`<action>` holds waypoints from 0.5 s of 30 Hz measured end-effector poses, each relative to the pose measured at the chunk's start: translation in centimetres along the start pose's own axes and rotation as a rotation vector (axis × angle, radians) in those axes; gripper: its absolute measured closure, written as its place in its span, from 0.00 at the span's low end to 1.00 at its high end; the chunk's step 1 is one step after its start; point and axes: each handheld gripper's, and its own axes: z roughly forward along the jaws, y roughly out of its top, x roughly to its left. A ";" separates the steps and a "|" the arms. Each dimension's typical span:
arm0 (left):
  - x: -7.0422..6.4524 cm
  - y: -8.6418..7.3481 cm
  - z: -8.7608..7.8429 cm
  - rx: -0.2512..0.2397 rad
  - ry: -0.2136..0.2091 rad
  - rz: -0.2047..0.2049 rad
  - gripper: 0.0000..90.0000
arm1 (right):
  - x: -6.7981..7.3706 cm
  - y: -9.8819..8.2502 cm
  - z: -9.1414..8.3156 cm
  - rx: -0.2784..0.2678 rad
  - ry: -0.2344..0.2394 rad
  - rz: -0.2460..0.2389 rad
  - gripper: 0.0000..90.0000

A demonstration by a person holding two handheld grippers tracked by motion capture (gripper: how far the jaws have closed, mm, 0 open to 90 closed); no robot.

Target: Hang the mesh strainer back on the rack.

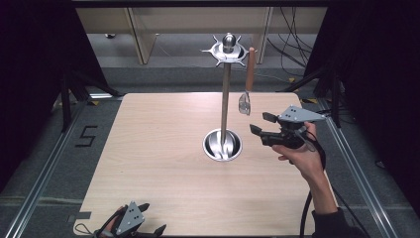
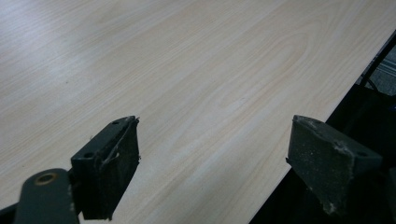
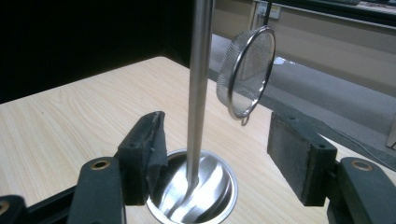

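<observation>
Steel rack (image 1: 225,94) with one strainer (image 1: 244,103) hung from its crown, right of centre in the high view.
Right gripper (image 1: 261,124), jaws released and holding nothing, sits just right of the rack's bowl base (image 1: 222,144) and below the strainer; in the right gripper view the mesh bowl (image 3: 246,72) hangs beyond the jaws, upper centre. Left gripper (image 1: 148,218) rests at the counter's (image 1: 148,148) lower left edge, jaws likewise apart. Judged stage: hanging done, or removal not yet begun; no grasp is made.
</observation>
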 end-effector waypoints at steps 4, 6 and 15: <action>0.1 -0.1 -0.2 0.009 0.003 0.012 0.18 | 0.0 -0.2 0.4 -0.006 -0.006 -0.009 0.41; 0.2 -0.1 -0.3 0.011 0.007 0.026 0.18 | 0.1 -0.2 0.5 0.006 -0.003 -0.016 0.40; 0.2 0.0 -0.4 0.018 0.012 0.045 0.18 | 0.4 -0.4 0.8 0.031 0.009 -0.026 0.39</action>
